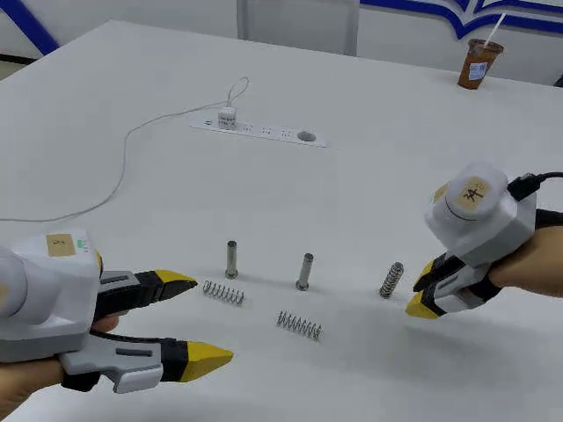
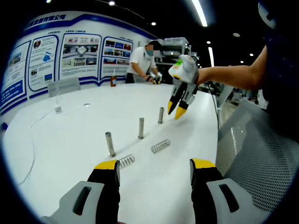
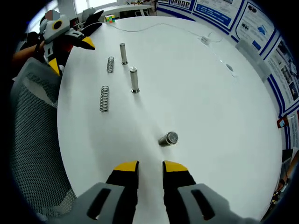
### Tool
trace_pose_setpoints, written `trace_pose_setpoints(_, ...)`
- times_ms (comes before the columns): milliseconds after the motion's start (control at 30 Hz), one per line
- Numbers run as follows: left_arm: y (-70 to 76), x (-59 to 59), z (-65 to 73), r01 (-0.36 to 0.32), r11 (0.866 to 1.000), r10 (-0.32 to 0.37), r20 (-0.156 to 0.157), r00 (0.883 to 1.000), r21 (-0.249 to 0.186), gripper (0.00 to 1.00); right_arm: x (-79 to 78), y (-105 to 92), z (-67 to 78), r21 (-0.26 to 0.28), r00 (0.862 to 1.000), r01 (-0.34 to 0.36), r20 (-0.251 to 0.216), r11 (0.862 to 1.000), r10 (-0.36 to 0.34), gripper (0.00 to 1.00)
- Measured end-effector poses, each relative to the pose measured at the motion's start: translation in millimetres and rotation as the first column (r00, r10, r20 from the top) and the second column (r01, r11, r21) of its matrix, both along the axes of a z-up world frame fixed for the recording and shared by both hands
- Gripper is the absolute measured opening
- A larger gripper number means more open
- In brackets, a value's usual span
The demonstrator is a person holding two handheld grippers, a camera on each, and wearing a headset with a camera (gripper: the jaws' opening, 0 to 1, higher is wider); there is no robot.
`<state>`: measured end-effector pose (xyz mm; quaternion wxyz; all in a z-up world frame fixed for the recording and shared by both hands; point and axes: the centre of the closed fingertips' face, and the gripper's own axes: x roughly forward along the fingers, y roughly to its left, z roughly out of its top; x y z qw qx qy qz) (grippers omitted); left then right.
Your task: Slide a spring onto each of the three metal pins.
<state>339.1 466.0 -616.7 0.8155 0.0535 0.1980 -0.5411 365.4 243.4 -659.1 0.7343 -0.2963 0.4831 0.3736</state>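
At the lower left of the head view, the grey-and-white left gripper (image 1: 212, 318) with yellow-tipped black jaws, spread wide and holding nothing. On its housing a tan sticker (image 1: 61, 245), print too small to read.

Just right of its upper tip, flat on the white table (image 1: 369, 185): a short coiled steel spring (image 1: 223, 293). Directly behind that, upright, the left bare metal pin (image 1: 231, 258).

Further back, toward the upper left: a thin white cable (image 1: 123, 154) running to a white plug (image 1: 229, 116) seated in a long white power strip (image 1: 264, 132).

Near the centre, a second loose steel spring (image 1: 299, 325) lying flat, in front of the middle bare metal pin (image 1: 304, 271), also upright and apart from it.

Right of centre, the third pin wearing a spring (image 1: 391, 280).

Just beside it, at the right edge, the right gripper (image 1: 422, 294) of the same make — jaws set close with only a thin gap, gripping nothing, tips angled down toward the table. On its top a round tan label (image 1: 473, 192) with a dark mark, not legible.

In the upper right corner, a clear plastic cup of brown drink with a straw (image 1: 478, 61), label unreadable.

In the left gripper view, upper left: blue-bordered wall posters (image 2: 70, 56) under a heading in Chinese characters — too small to make out.
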Motion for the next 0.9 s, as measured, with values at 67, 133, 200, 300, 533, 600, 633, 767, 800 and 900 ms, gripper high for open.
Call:
trace_pose_setpoints(67, -0.2, 0.1, 0.0, 0.001, 1.0, -0.001, 0.0, 1.0, -0.001, 0.62, -4.3, 5.5, -2.2, 0.018, 1.0, 0.0, -0.005, 1.0, 0.0, 0.21)
trace_pose_setpoints(133, -0.4, 0.3, -0.1, 0.002, 1.0, -0.002, 0.0, 1.0, 0.0, 0.62, -7.6, 10.1, -3.6, 0.028, 1.0, -0.002, -0.008, 1.0, 0.003, 0.21)
trace_pose_setpoints(200, -1.0, 0.4, 0.0, 0.004, 1.0, -0.004, 0.002, 1.0, 0.0, 0.62, -11.3, 17.6, -4.1, 0.038, 1.0, -0.012, -0.011, 0.999, 0.012, 0.21)
trace_pose_setpoints(300, -2.2, 0.2, 0.8, 0.006, 1.0, -0.006, 0.003, 1.0, -0.001, 0.62, -15.1, 34.2, -3.7, 0.066, 0.999, -0.033, -0.015, 0.997, 0.034, 0.21)
trace_pose_setpoints(533, -4.8, -3.1, 0.2, 0.017, 1.0, -0.017, 0.003, 1.0, 0.003, 0.62, -15.6, 71.3, -3.5, 0.095, 0.995, -0.102, -0.012, 0.99, 0.103, 0.21)
trace_pose_setpoints(600, -4.9, -3.8, -0.2, 0.018, 1.0, -0.018, 0.001, 1.0, 0.002, 0.61, -14.8, 80.3, -4.0, 0.1, 0.993, -0.119, -0.01, 0.988, 0.12, 0.21)
trace_pose_setpoints(633, -4.9, -4.0, -0.4, 0.017, 1.0, -0.017, 0.0, 1.0, 0.001, 0.61, -14.3, 83.7, -4.2, 0.103, 0.992, -0.123, -0.01, 0.987, 0.125, 0.21)
trace_pose_setpoints(767, -4.9, -5.0, -1.5, 0.019, 1.0, -0.019, -0.003, 1.0, 0.005, 0.61, -13.4, 99.1, -4.9, 0.12, 0.989, -0.145, -0.009, 0.982, 0.147, 0.21)
trace_pose_setpoints(800, -5.1, -5.1, -1.5, 0.02, 1.0, -0.02, -0.003, 1.0, 0.006, 0.61, -13.2, 101.5, -5.5, 0.122, 0.988, -0.149, -0.008, 0.981, 0.151, 0.21)
trace_pose_setpoints(900, -6.0, -5.2, -1.2, 0.023, 1.0, -0.023, -0.003, 1.0, 0.008, 0.61, -12.4, 108.9, -9.3, 0.127, 0.987, -0.159, -0.015, 0.979, 0.162, 0.21)
